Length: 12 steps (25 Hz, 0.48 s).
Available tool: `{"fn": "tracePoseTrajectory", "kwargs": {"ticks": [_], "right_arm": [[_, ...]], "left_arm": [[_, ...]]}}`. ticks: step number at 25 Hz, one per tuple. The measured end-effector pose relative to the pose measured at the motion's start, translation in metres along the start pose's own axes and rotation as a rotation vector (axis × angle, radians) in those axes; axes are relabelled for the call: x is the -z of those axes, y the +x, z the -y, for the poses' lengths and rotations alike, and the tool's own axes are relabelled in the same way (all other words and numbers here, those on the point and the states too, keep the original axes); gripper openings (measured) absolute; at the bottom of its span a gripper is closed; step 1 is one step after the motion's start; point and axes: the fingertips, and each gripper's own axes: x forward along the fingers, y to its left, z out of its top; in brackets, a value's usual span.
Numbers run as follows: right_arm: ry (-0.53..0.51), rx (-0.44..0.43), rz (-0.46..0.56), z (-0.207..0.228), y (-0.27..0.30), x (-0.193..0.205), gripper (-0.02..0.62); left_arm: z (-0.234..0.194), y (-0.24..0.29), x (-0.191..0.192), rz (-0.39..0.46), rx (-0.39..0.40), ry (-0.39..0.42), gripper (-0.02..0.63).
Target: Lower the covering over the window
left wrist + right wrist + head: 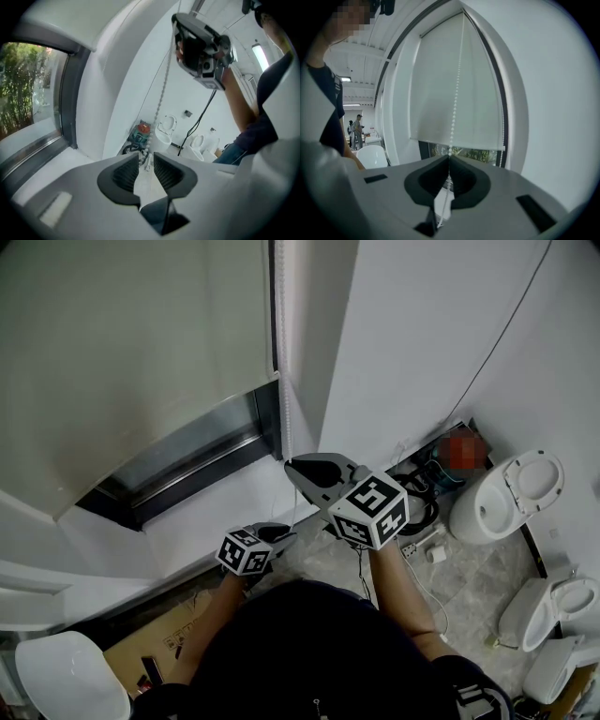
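My right tongs (449, 158) are clamped on the bead chain (457, 84) at the right edge of the window (461, 153). The pinched stretch is hidden between the pads. My left tongs (146, 158) stand apart, lower on the chain. Contact there is unclear. The chain runs vertically. The roller blind (440, 89) covers most of the window, lower edge level, with a strip of glass below.

Head view: high up, facing steeply down on the window sill (211, 507), left gripper (286, 535), right gripper (292, 465) and toilets (511, 488) on the floor. Left gripper view: low by the sill, faces out and up past the bead chain (161, 93) to the same toilets and the right gripper. Right gripper view: close, tilted up at the blind (454, 84), same chain.
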Motion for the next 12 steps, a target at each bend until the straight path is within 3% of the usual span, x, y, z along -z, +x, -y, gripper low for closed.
{"fn": "tracePoseTrajectory", "kwargs": {"ticks": [7,10,12], "right_arm": [[-0.056,0.024,-0.114,0.005,0.008,0.016,0.012],[-0.061,0.035,-0.212,0.008,0.019,0.049,0.012],[-0.011,0.026,-0.216,0.01,0.022,0.064,0.012]], "left_arm": [[0.013,-0.067,-0.09,0.32,-0.06,0.096,0.084],[0.021,-0.094,-0.121,0.407,-0.102,0.152,0.084],[0.026,-0.106,-0.134,0.439,-0.12,0.178,0.084]]}}
